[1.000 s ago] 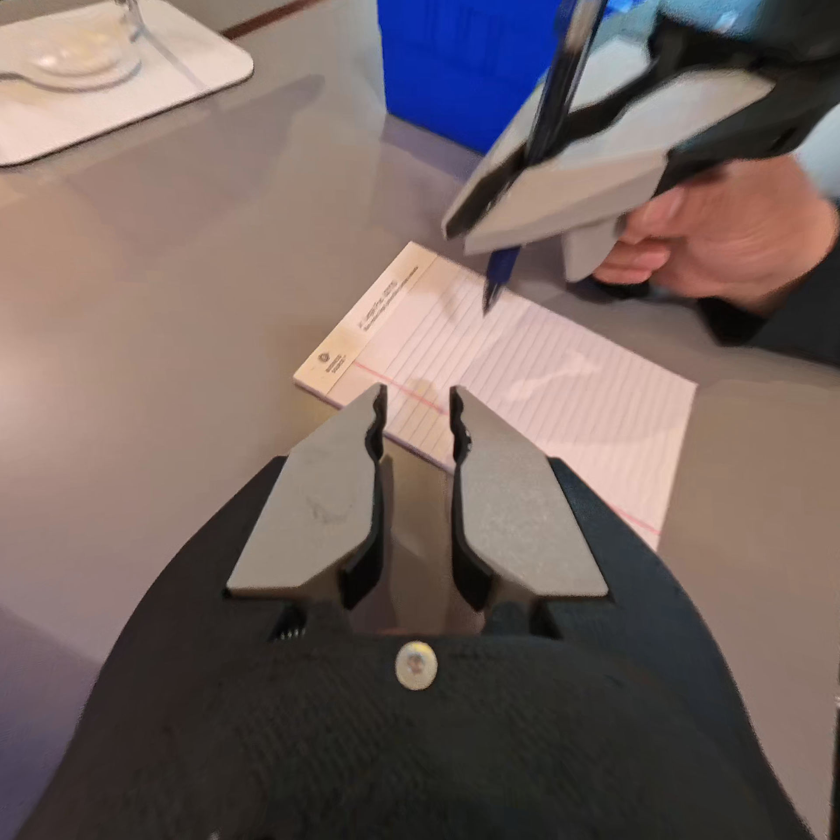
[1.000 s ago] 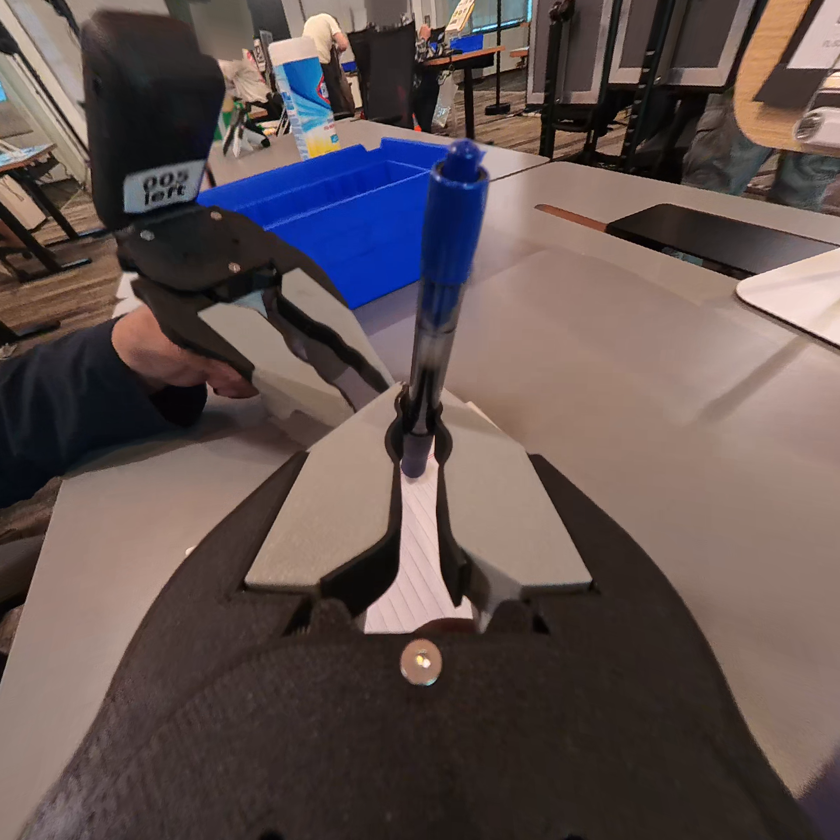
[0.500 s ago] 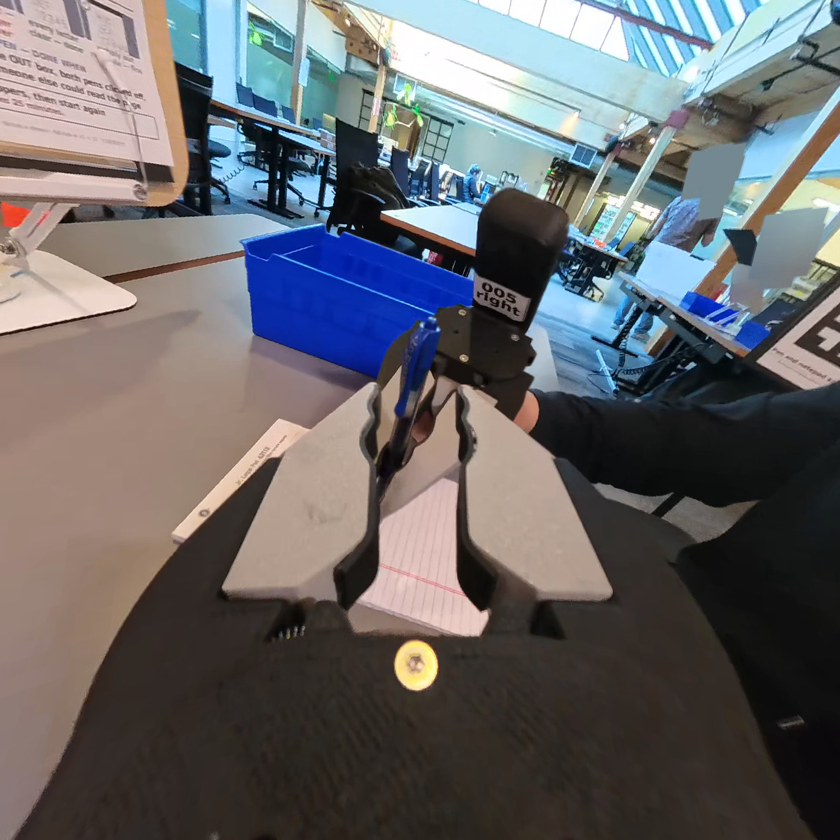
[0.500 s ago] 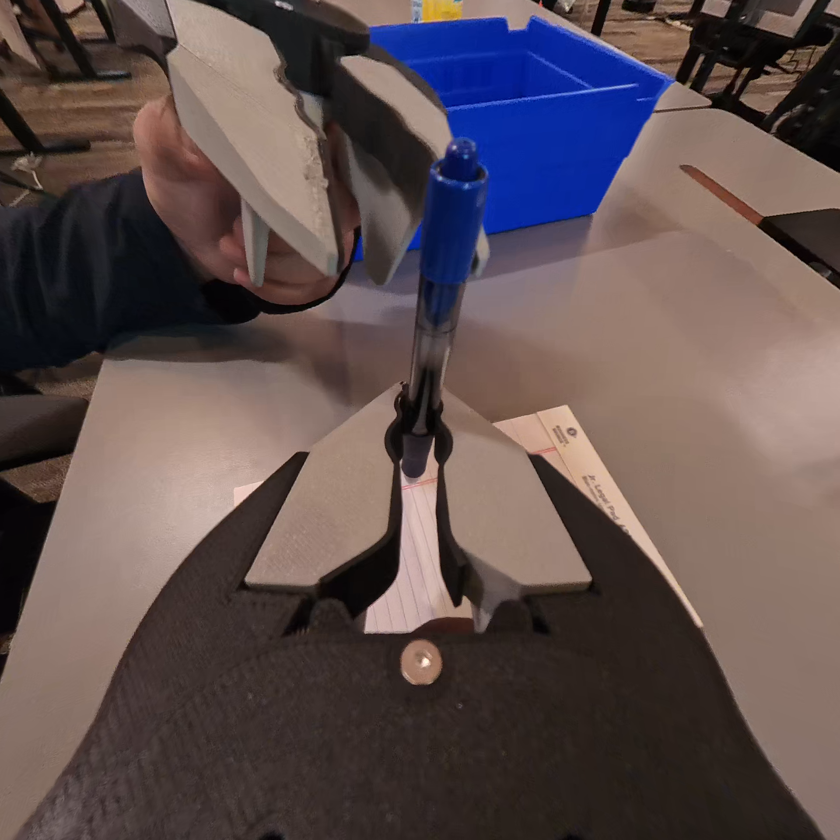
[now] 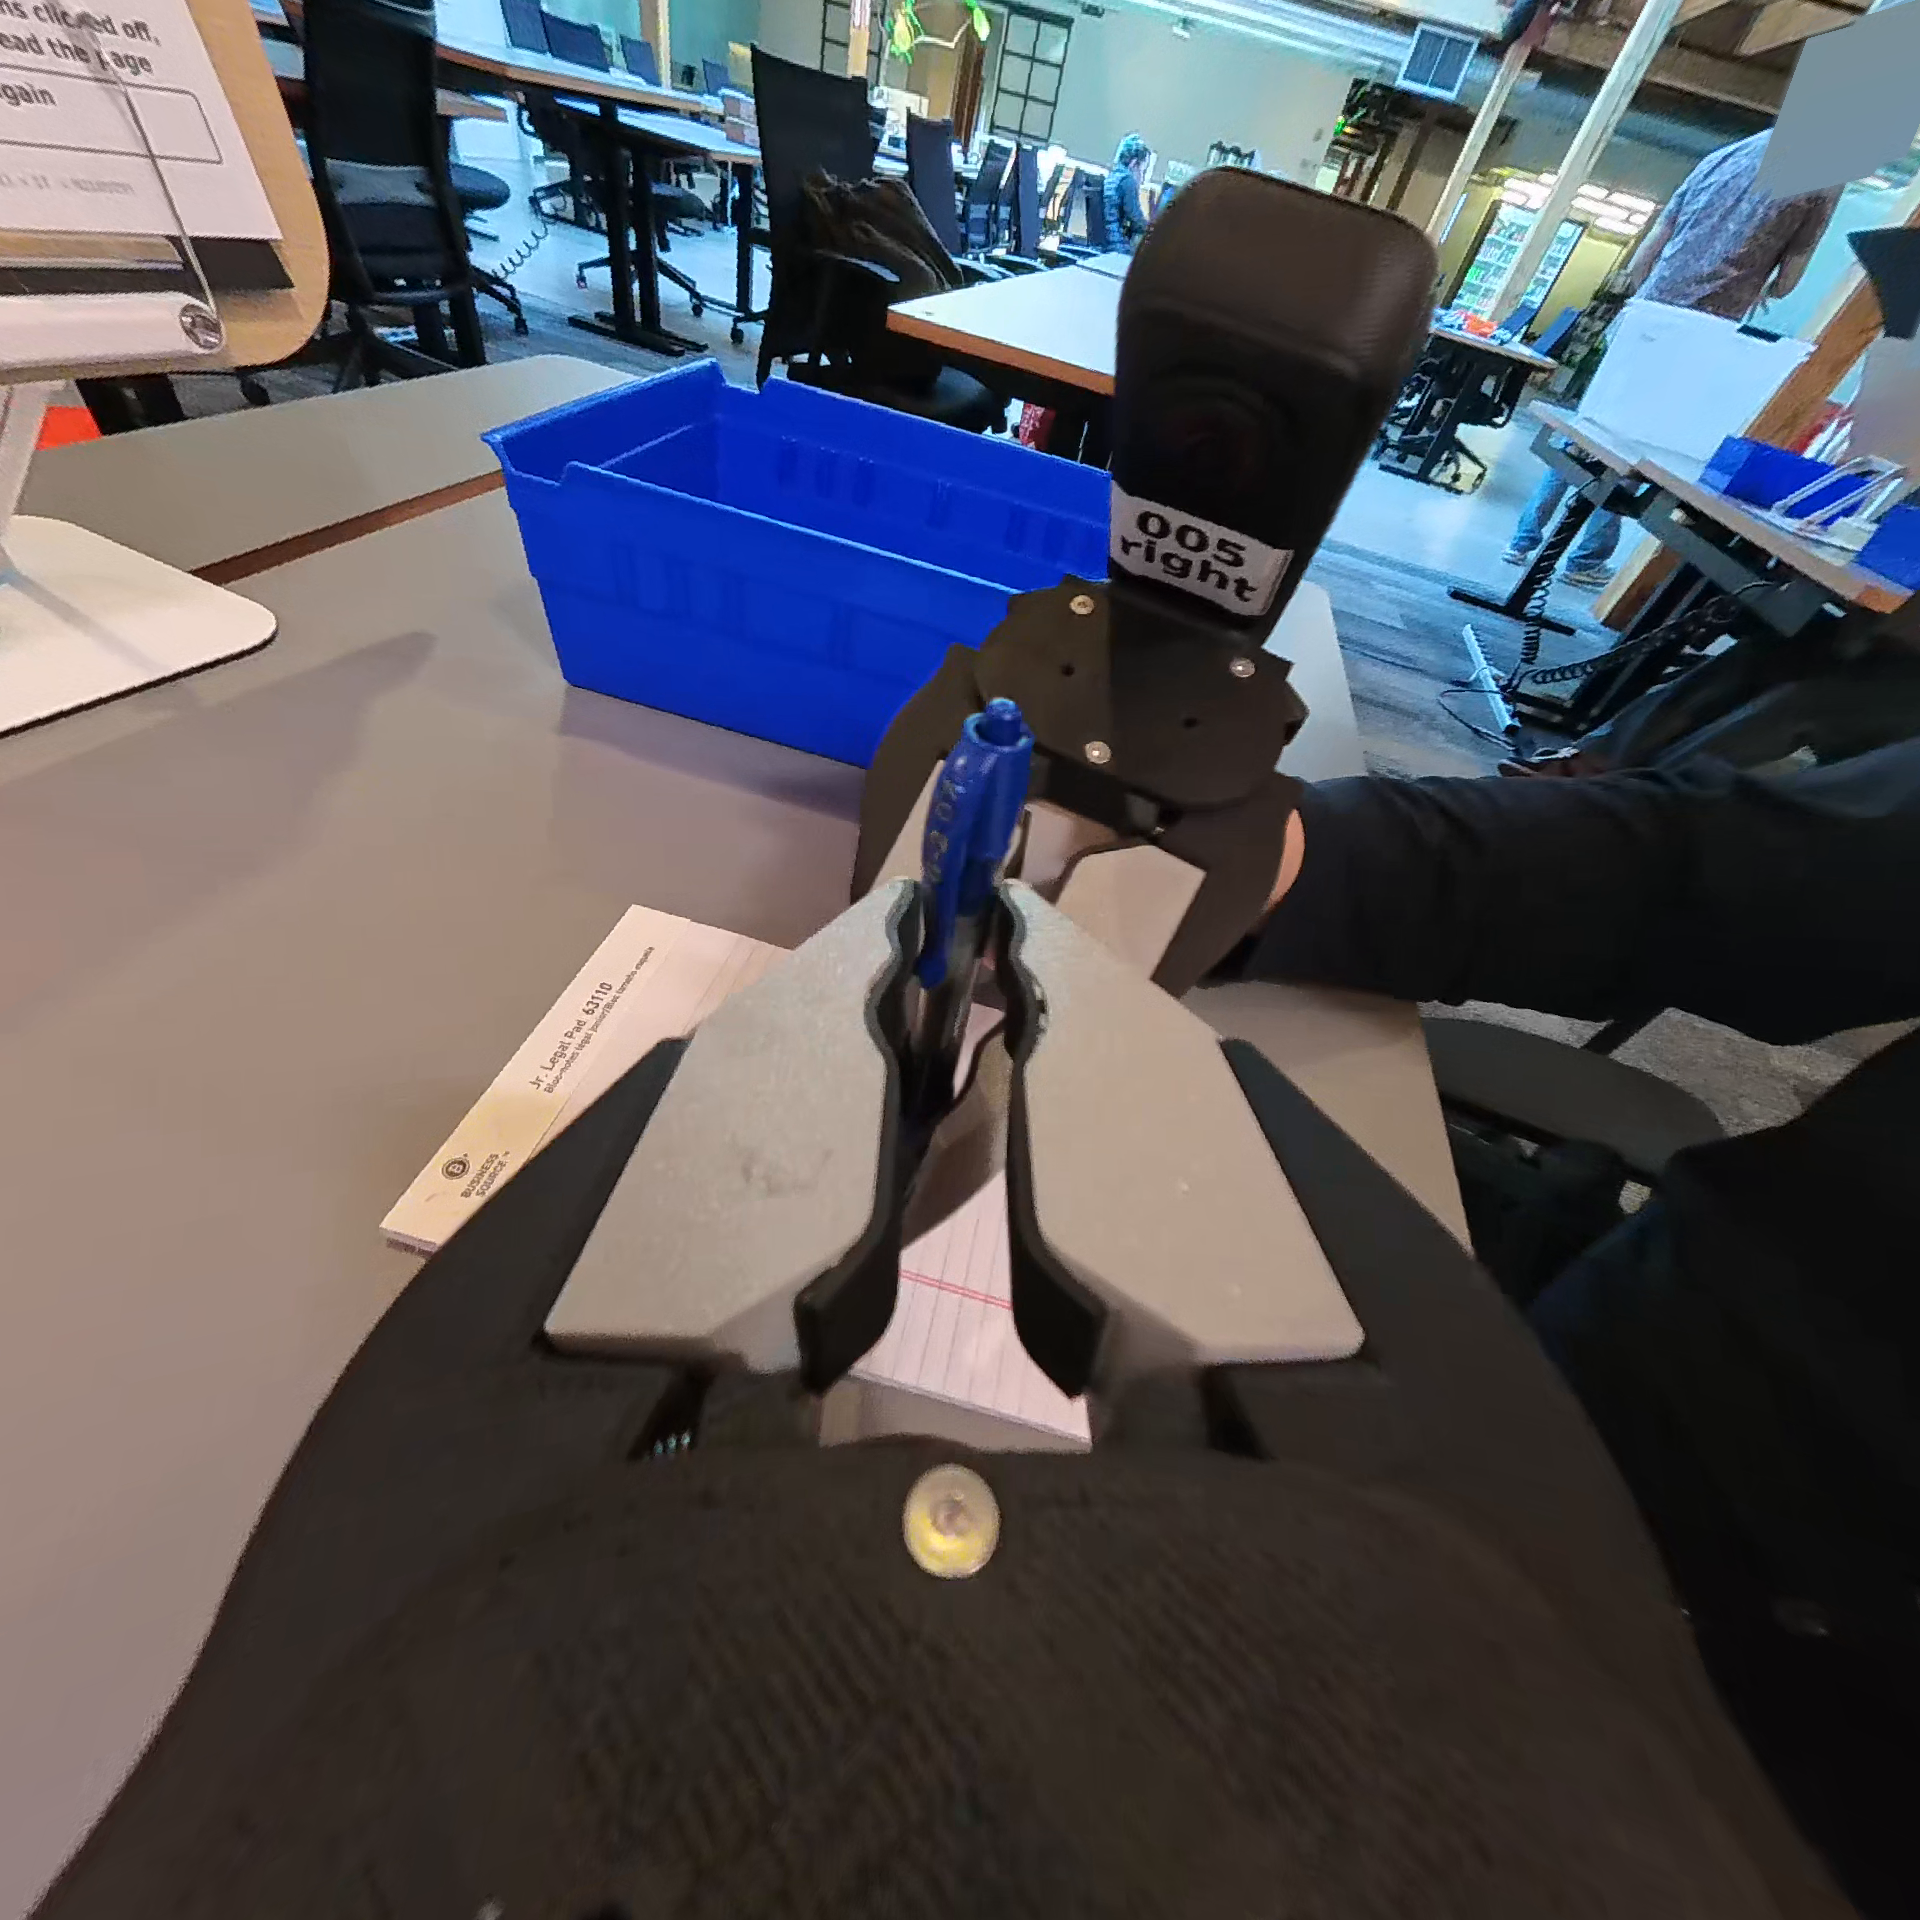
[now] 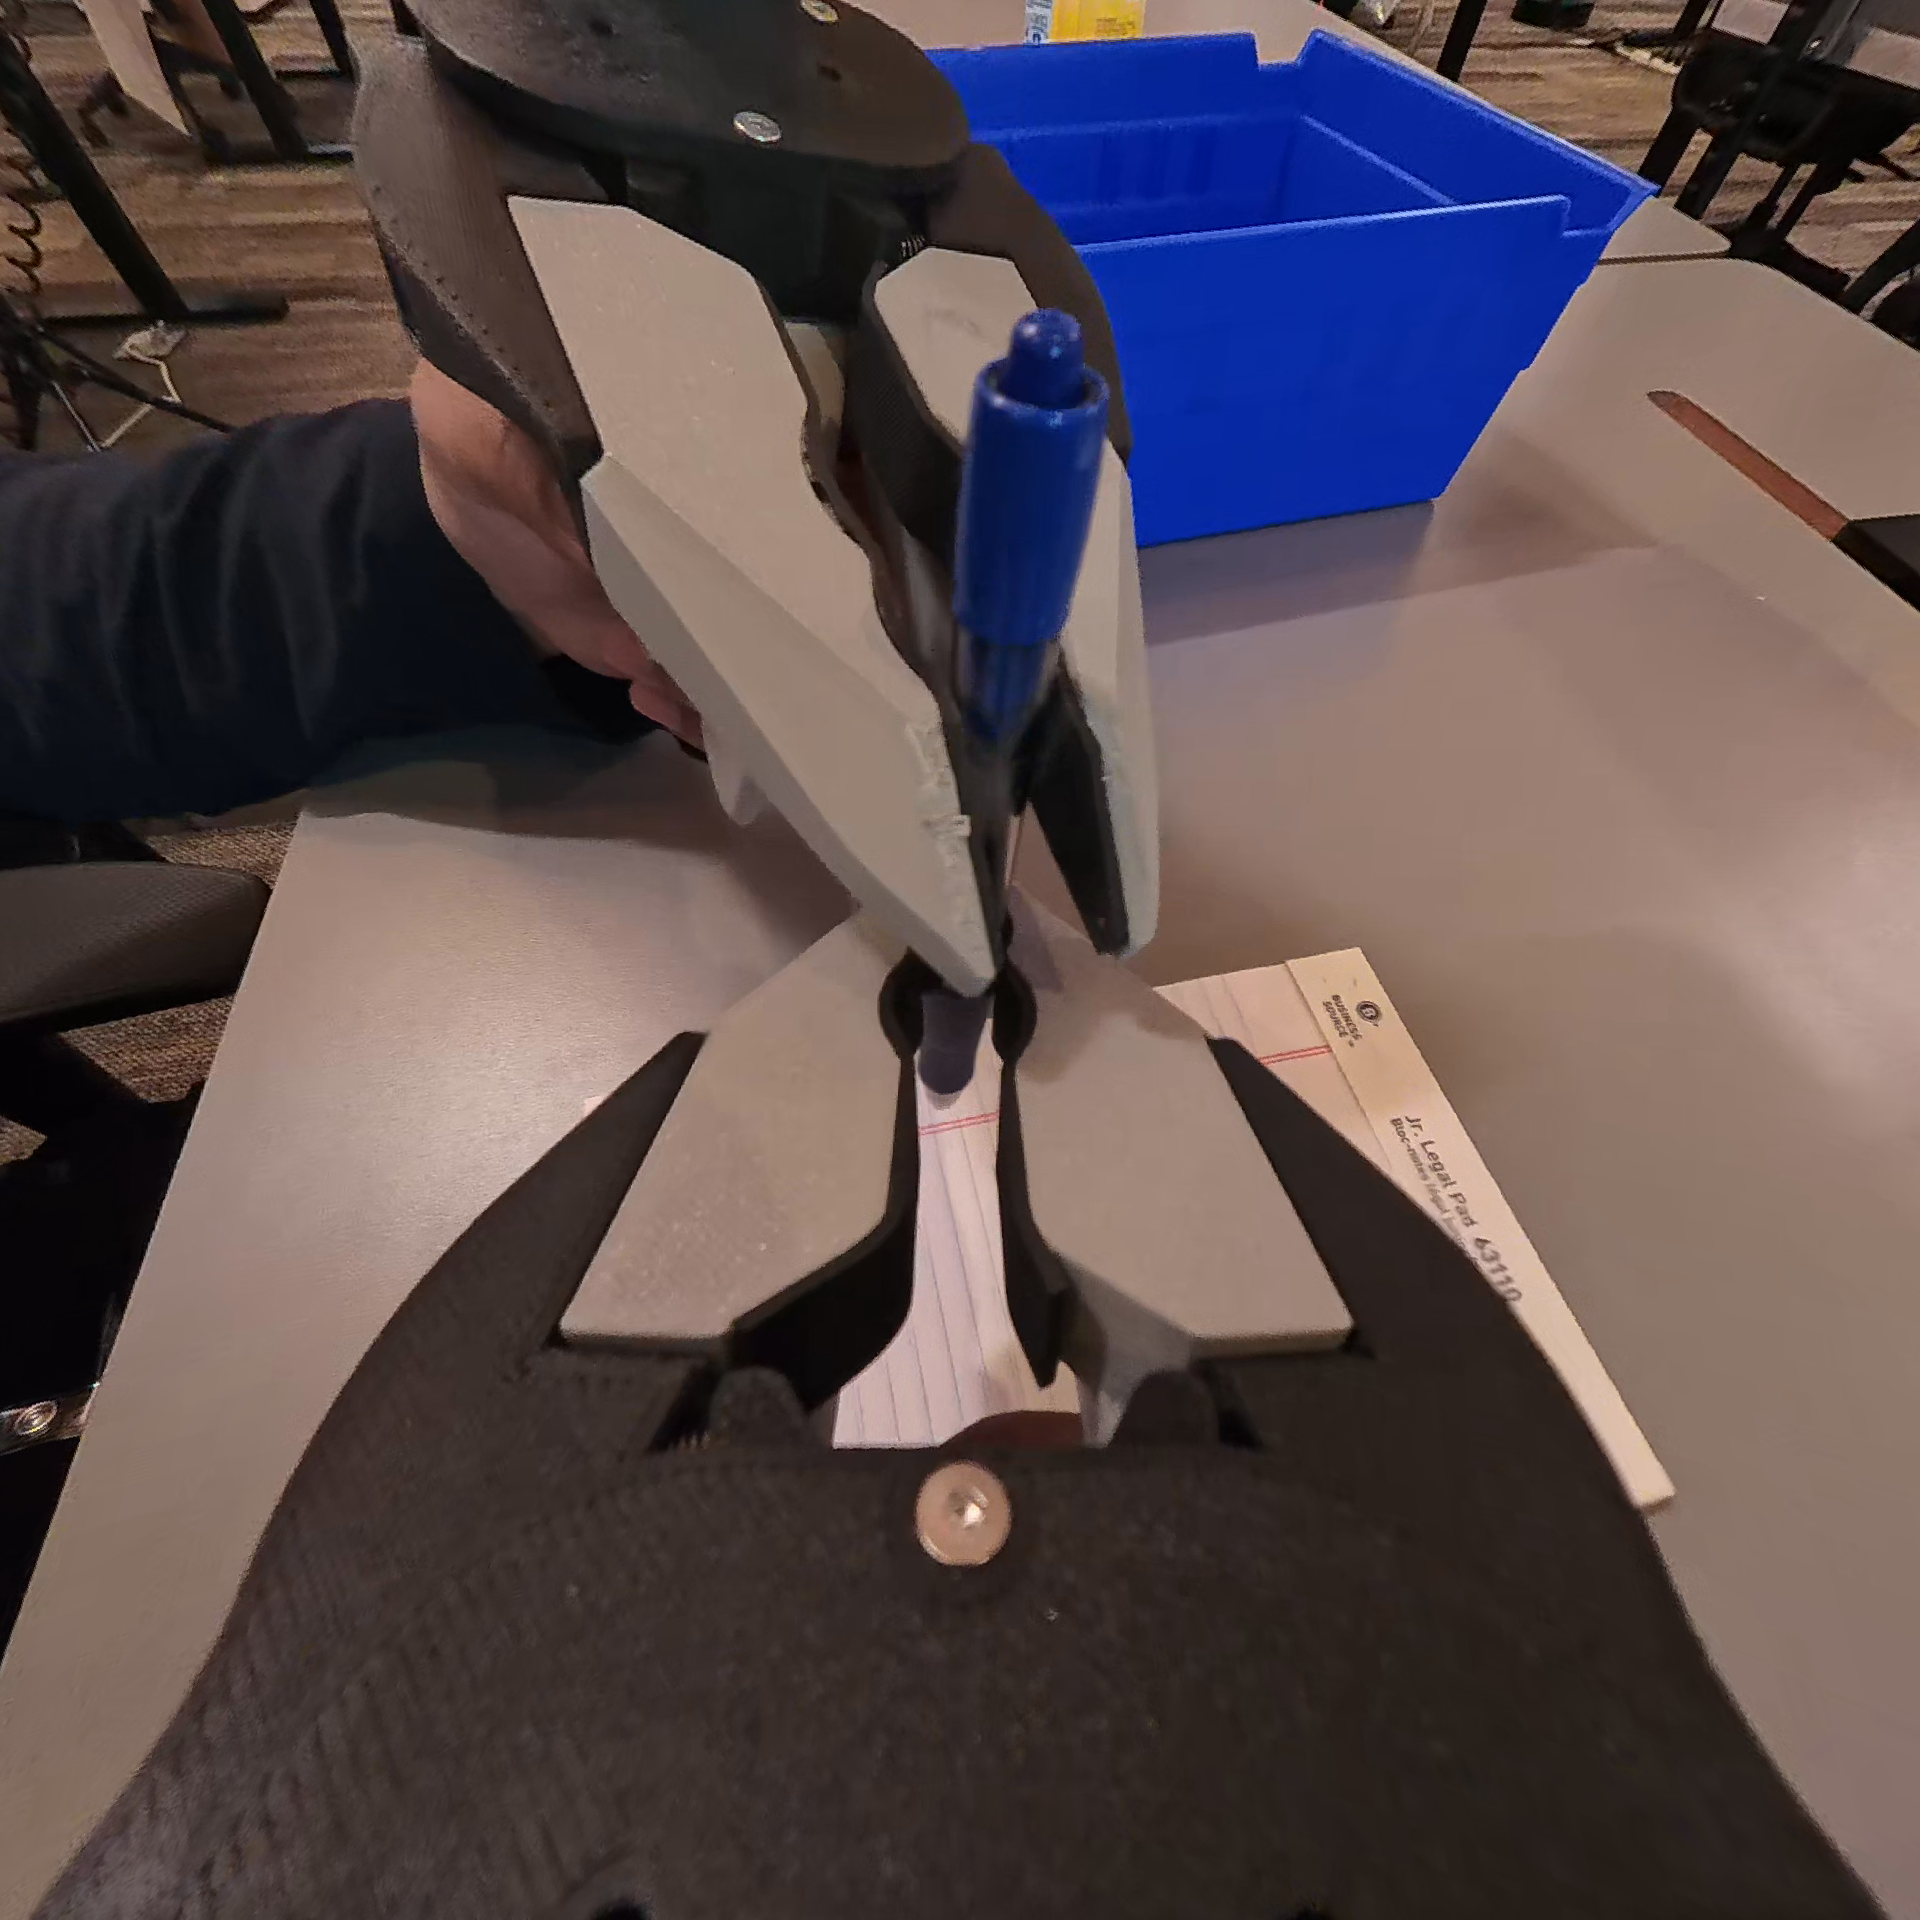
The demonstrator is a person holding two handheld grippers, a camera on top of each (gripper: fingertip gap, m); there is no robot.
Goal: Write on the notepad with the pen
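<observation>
Pen [image 6: 1013, 540] stands nearly upright above the lined notepad [image 6: 1455, 1174] on our grey bench [image 6: 1558, 779]; our right gripper [image 6: 956, 1013] has its fingers clamped on the lower barrel; our left gripper [image 5: 951, 914] has its fingers parted around the barrel, below the blue cap; a blue bin [image 5: 790, 582] sits behind.

A grey desk [image 5: 260, 883] carries everything. A white lined notepad [image 6: 1340, 1049] lies flat on it near the seated person's edge. Taking the notepad as landmark, a blue plastic bin [image 5: 790, 582] stands beyond it, well apart, farther from that edge. To the bin's left, across a dark seam in the desk, rests the white base of a stand [image 5: 114, 634].
</observation>
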